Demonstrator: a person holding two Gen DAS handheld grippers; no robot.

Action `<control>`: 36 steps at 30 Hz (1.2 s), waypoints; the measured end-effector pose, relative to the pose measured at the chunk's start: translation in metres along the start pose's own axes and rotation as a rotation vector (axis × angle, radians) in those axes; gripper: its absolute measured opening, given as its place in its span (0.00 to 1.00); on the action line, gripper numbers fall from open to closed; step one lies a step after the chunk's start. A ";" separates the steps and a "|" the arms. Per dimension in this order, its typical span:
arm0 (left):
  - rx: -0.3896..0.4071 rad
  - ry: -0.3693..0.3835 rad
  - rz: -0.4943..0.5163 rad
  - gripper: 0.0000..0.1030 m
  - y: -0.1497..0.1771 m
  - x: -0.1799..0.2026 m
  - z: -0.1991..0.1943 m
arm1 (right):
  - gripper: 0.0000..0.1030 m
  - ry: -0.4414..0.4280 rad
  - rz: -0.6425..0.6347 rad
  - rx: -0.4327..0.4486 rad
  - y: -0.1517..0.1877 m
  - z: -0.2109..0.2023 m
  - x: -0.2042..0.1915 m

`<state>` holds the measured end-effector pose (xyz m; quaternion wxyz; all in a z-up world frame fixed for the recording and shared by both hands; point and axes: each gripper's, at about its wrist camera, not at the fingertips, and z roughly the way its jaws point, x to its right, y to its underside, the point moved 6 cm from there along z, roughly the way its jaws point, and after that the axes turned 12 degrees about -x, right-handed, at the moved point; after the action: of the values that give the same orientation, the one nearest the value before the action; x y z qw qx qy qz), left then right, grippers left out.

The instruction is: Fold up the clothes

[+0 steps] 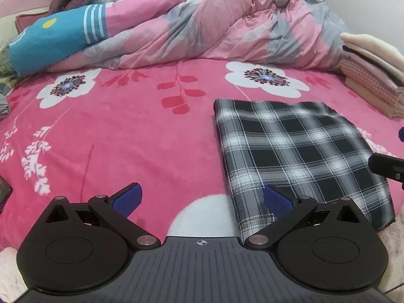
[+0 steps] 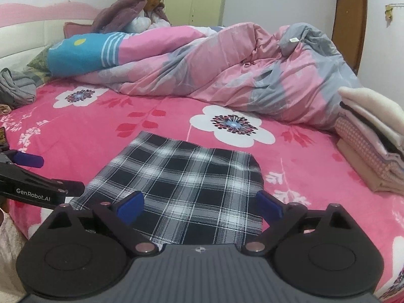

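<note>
- At the far left of the bed we see a crumpled grey garment [image 2: 15,88] lying on the pink floral bedsheet [image 1: 126,131], well apart from the work area.
- We hold the left gripper [image 1: 202,199] low over the near edge of the bed with its 2 blue pads spread wide and nothing between them; its right pad [image 1: 277,202] sits over the near left corner of the plaid cloth, though we cannot tell whether it touches.
- In the right wrist view the left gripper [image 2: 27,160] reaches in from the left edge, just beside the cloth's near left corner.
- The folded black-and-white plaid cloth [image 2: 181,181] lies flat on the bedsheet near the front edge, right of the bed's middle, folded into a neat rectangle.
- We hold the right gripper [image 2: 199,207] above the near end of that cloth, jaws standing wide apart, gripping nothing.
- Behind the cloth, a rumpled pink and grey duvet [image 2: 240,75] stretches across the back of the bed, and a person [image 2: 141,12] sits beyond it at the headboard.
- At the right edge, a stack of folded clothes [image 2: 373,146] rests on the bedsheet, apart from the plaid cloth.
</note>
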<state>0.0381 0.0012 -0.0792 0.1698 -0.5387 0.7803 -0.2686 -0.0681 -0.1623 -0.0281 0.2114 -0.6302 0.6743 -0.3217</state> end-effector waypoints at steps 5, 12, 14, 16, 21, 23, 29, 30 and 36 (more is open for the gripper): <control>-0.015 0.006 -0.001 1.00 0.002 -0.001 0.004 | 0.85 -0.001 0.002 -0.007 0.002 0.003 0.000; -0.019 0.017 -0.015 1.00 0.006 -0.002 0.006 | 0.78 -0.001 0.001 -0.006 0.004 0.005 -0.001; -0.017 0.017 -0.012 1.00 0.006 -0.002 0.006 | 0.74 -0.002 0.000 -0.006 0.005 0.005 -0.001; -0.012 0.019 -0.005 1.00 0.007 0.000 0.005 | 0.71 -0.003 0.001 -0.007 0.006 0.005 -0.001; -0.004 0.029 0.015 1.00 0.009 0.006 0.005 | 0.60 -0.007 0.007 -0.009 0.009 0.005 0.001; -0.003 0.037 0.018 1.00 0.010 0.009 0.005 | 0.54 -0.012 0.011 -0.010 0.010 0.005 0.002; -0.010 0.078 0.018 1.00 0.012 0.016 0.008 | 0.44 -0.020 0.025 -0.015 0.016 0.005 0.005; -0.006 0.073 0.026 1.00 0.013 0.018 0.008 | 0.43 -0.021 0.028 -0.016 0.016 0.005 0.006; 0.001 0.056 0.096 1.00 0.017 0.030 0.008 | 0.37 -0.041 0.043 -0.022 0.019 0.009 0.008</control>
<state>0.0188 -0.0242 -0.0947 0.1608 -0.4928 0.8096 -0.2756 -0.0768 -0.1718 -0.0471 0.2251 -0.6242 0.6868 -0.2966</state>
